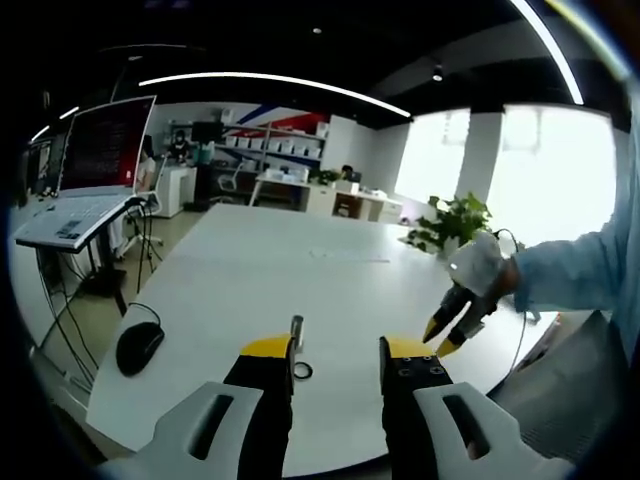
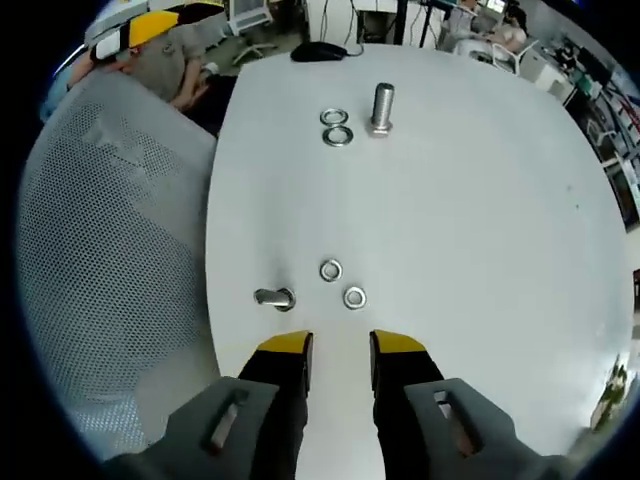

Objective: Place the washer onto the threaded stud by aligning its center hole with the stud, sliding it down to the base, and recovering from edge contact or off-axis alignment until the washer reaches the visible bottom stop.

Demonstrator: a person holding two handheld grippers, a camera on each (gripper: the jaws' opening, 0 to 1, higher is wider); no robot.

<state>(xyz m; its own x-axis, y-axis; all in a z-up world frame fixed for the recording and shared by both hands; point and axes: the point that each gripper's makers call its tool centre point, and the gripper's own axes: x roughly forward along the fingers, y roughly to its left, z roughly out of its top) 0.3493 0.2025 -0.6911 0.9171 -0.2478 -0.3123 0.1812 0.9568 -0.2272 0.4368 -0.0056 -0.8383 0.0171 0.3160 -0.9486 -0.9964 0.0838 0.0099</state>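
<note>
We see no readable writing, both tools (image 1: 337, 350) (image 2: 341, 344) spread and empty, two washers (image 2: 342, 284) on desk (image 2: 480, 220) beside lying stud (image 2: 274, 297)

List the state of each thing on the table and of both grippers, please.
Upright stud: standing, no washer on it.
Two far washers: flat beside the stud.
Two near washers: flat, apart.
Lying bolt: on its side.
Left gripper: open, empty.
Right gripper: open, empty.
</note>
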